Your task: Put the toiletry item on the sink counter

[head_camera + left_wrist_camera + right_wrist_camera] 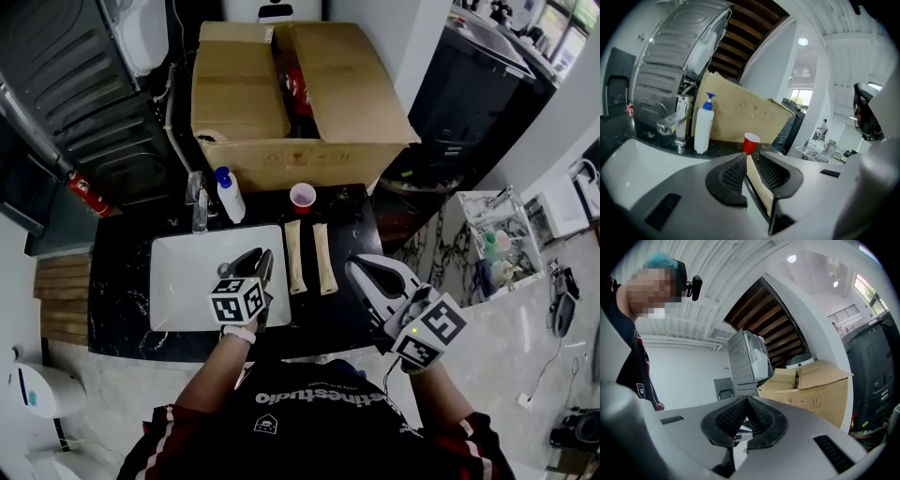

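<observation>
Holding both grippers low over the black counter [122,281], I stand at the bottom of the head view. The white sink [187,281] sits left of centre.

My left gripper [260,258] hangs over the sink's right edge, just left of the tubes. Its own view shows the left gripper [749,157] with jaw tips together and nothing clamped. A beige tube [759,187] shows only through the slit behind the tips.

My right gripper [353,267] hovers at lower right of the head view, over the counter's right end. In its own view the right gripper [746,399] has its jaws closed tip to tip, and it is empty.

The beige tube [295,258] and a second tube [323,260] lie flat on the counter, side by side and roughly parallel. They rest between the sink and my right gripper.

Behind them, toward the top of the frame, a red cup [302,197] stands upright. To its left stand a white pump bottle [230,197] and a faucet [198,202]. An open cardboard box [309,94] fills the top centre.

The left gripper view shows the bottle [704,129] left of the cup [750,142], with the faucet [679,117] at far left. The box [740,112] stands behind them. The box [811,385] also shows at right in the right gripper view.
</observation>
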`<state>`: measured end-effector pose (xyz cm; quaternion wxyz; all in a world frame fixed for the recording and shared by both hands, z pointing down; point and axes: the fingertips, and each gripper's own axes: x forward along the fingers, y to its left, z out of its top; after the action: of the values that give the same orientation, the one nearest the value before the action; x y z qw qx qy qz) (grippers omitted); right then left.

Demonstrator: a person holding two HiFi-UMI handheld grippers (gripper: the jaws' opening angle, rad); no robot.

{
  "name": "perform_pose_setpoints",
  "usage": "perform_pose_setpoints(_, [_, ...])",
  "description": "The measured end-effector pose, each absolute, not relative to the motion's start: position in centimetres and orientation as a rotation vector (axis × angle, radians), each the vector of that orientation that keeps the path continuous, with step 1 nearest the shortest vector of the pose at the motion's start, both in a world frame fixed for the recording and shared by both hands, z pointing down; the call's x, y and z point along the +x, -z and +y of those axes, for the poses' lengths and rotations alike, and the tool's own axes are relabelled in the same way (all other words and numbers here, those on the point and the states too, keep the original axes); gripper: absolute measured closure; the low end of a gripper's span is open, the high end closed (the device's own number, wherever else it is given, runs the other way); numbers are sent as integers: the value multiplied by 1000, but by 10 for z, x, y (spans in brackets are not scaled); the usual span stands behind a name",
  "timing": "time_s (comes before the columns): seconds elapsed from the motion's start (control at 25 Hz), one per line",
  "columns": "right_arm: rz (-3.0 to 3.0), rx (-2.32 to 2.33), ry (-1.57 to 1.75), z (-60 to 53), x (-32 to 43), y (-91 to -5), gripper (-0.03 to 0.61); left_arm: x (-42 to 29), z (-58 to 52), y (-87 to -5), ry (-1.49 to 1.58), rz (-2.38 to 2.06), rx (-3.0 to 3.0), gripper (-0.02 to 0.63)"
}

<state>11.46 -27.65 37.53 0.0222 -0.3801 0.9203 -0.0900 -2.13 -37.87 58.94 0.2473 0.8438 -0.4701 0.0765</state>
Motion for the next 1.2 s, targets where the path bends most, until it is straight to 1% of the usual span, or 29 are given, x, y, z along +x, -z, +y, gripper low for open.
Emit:
perform_pose_setpoints(0.04, [2855,-1172,273,-277,113,-375,541,-26,-377,-576,-190,-1301,2348,523])
perform_pose_setpoints(0.16, [2870,-1145,243,-279,107,-371,541,-34,-371,-528,-128,-1363,2495,569])
perform_pose_setpoints(0.24, [2876,-1123,228,-279,103,-368,541,-35,-366,-501,-96,-1391,2580,581])
perform_pose_setpoints(0.4, [2880,-1095,192,-279,96,-360,541,-32,-351,-446,-4,-1381,2731,597])
perform_pose_setpoints(0.6, [2883,-1079,154,-279,92,-353,541,-19,-324,-382,153,-1264,2895,600])
perform_pose_setpoints(0.8, [2890,-1077,113,-280,88,-351,541,-12,-317,-365,163,-1212,2953,600])
perform_pose_setpoints(1.2, [2888,-1116,65,-282,90,-349,541,0,-311,-362,161,-1101,2972,601])
